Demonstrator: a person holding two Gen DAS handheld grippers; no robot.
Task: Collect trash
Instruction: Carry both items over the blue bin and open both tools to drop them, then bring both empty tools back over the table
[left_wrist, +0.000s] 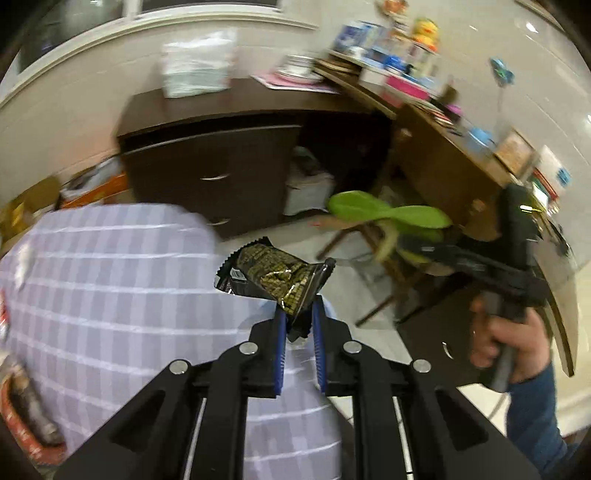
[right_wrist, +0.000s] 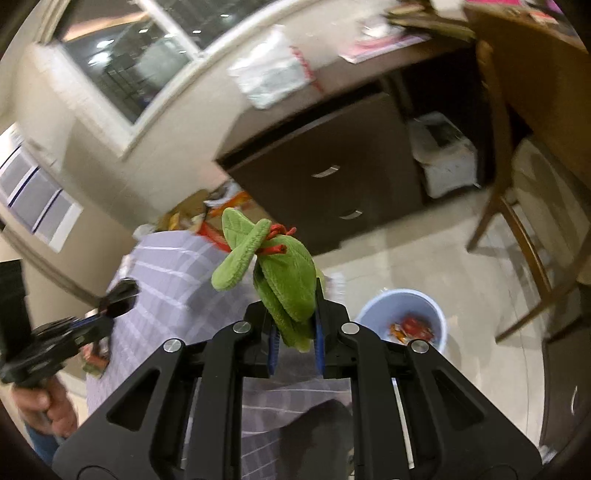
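Both tools grip: left tool (left_wrist: 300, 320) wrapper (left_wrist: 275, 280), right tool (right_wrist: 295, 332) leaves (right_wrist: 275, 275).

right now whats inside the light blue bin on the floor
The light blue bin holds a few red and orange wrappers at the bottom. The right hand-held gripper, shut on green fabric leaves, covers the bin's left side, so anything there is hidden.

Left gripper (left_wrist: 300, 325) fingers clamped, raised; right gripper (right_wrist: 295, 332) fingers clamped, raised; both hand-held.
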